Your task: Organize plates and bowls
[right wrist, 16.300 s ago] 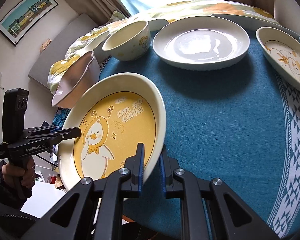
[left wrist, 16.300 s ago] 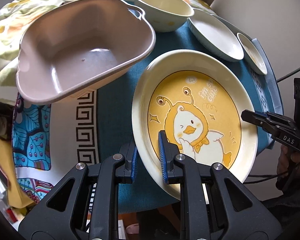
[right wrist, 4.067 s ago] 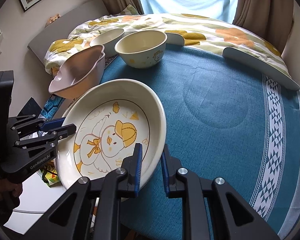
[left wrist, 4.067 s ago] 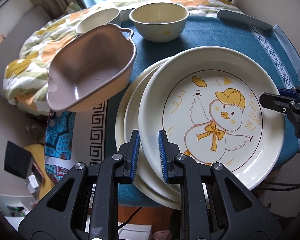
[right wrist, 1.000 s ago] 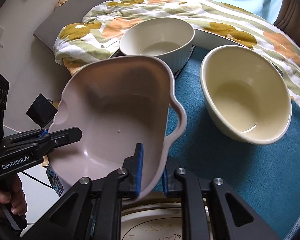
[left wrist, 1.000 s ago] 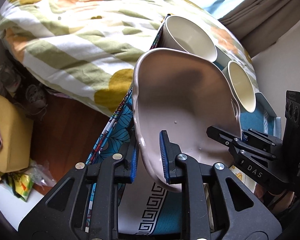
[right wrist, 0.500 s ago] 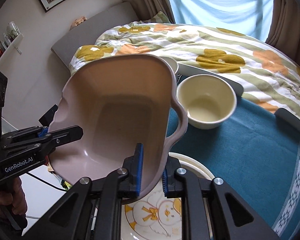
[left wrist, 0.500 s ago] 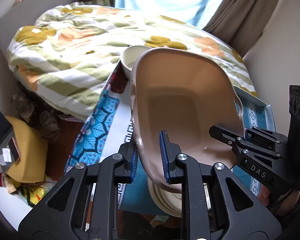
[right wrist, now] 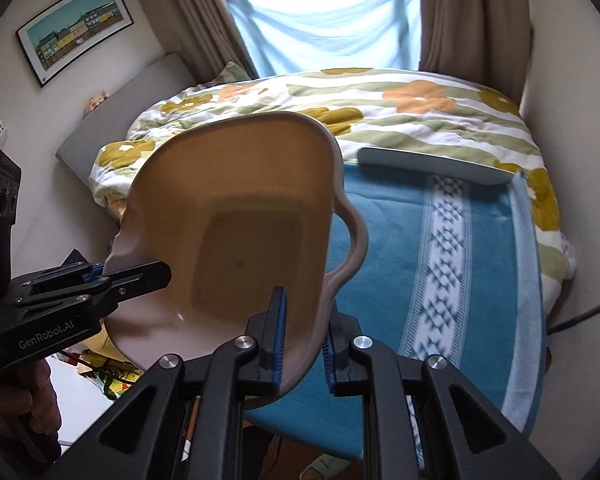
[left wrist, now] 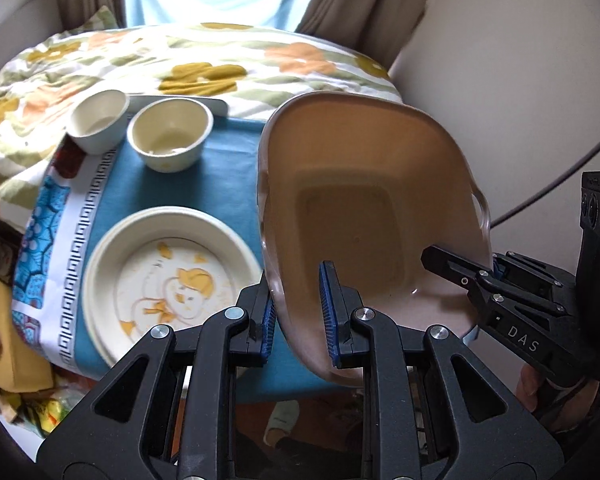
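Setting: home bedroom, shown by bed with floral duvet [right wrist: 379, 108], grey headboard [right wrist: 112, 120], curtained window [right wrist: 323, 20], framed picture [right wrist: 76, 28], and cloth-covered table [right wrist: 399, 240] set against the bed.

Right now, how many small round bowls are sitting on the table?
2. The white bowl sits at the table's far left edge by the quilt; the cream bowl stands right beside it. The lifted pink dish may hide others.
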A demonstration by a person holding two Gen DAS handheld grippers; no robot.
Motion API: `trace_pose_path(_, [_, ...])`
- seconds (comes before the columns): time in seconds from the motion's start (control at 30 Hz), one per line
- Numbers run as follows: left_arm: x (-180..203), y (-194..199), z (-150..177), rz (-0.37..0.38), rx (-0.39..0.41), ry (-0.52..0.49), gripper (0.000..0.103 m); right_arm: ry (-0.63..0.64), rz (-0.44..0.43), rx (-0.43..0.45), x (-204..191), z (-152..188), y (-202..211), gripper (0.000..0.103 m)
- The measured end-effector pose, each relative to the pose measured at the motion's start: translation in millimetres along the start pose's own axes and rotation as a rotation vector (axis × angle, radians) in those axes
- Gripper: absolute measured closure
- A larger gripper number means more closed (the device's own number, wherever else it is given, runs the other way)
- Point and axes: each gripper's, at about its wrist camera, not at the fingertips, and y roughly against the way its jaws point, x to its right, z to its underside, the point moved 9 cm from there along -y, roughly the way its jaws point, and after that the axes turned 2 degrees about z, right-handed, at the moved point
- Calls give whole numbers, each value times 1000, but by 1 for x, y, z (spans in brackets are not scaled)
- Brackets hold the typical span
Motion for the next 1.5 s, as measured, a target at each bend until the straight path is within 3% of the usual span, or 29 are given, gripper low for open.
trace_pose_path(0.2, [61, -57, 18, 58, -87, -58, 85, -94, 71, -51, 77, 32, -1, 88])
trace_pose_path(0.4, [88, -117, 37, 64, -157, -96, 85, -169, 96, -86, 126, 57, -26, 88])
trace_pose_path(0.67, [91, -156, 49, 25, -187, -134, 85, -225, 85, -114, 142, 77, -52, 88])
trace_pose_path(0.9, [88, -165, 48, -21, -176, -174, 85, -271, 50, -98, 147, 82, -57, 88])
trace_pose_path(1.13, [87, -169, 49, -34, -218, -164, 84, -336, 12, -87, 149, 83, -58, 88])
trace_pose_path(1.23, [89, -171, 52, -38, -223, -177, 72, -379, -19, -79, 149, 83, -58, 85])
trace_pose_path(1.3, [90, -171, 53, -43, -214, -183, 25, -413, -45, -79, 150, 84, -60, 76])
trace_pose_path(1.4, [91, -169, 50, -51, -184, -187, 19, -434, -49, -64, 152, 83, -60, 62])
trace_pose_path(1.5, [90, -170, 52, -53, -194, -183, 19, -455, -49, -46, 154, 81, -58, 58])
